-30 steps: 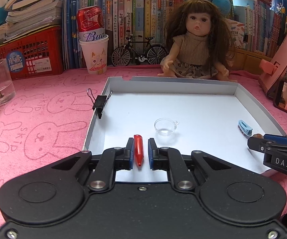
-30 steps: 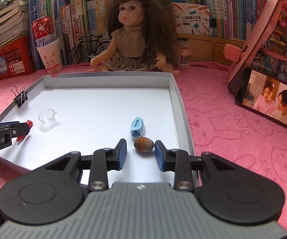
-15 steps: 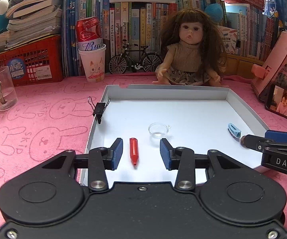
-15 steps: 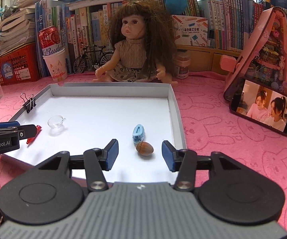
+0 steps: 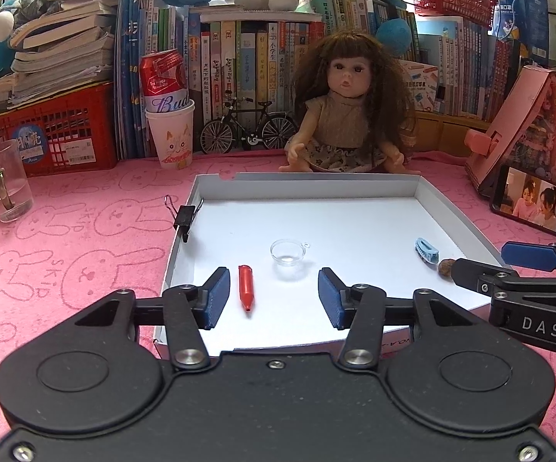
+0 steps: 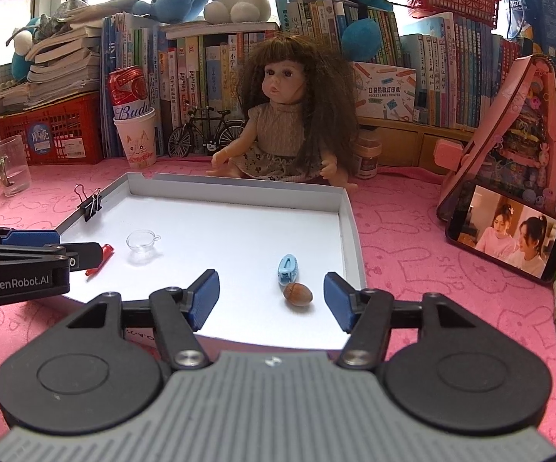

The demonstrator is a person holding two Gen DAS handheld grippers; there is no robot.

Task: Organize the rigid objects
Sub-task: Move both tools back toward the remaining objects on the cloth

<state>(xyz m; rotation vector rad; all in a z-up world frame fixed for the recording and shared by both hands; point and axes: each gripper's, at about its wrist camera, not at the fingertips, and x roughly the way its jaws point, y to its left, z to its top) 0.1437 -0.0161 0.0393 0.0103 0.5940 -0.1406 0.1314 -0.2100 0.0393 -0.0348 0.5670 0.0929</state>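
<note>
While both sets of jaws are opening with nothing gripped, a short red crayon (image 5: 246, 287) lies flat in the white tray (image 5: 304, 184) before the left gripper (image 5: 274, 298); a brown acorn (image 6: 298, 293) rests before the right gripper (image 6: 271, 298), touching a blue hair clip (image 6: 288, 268).

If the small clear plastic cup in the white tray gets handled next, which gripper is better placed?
Probably the left gripper: the small clear plastic cup lies just beyond its opening jaws, near the red crayon. The right gripper faces the brown acorn.
</note>
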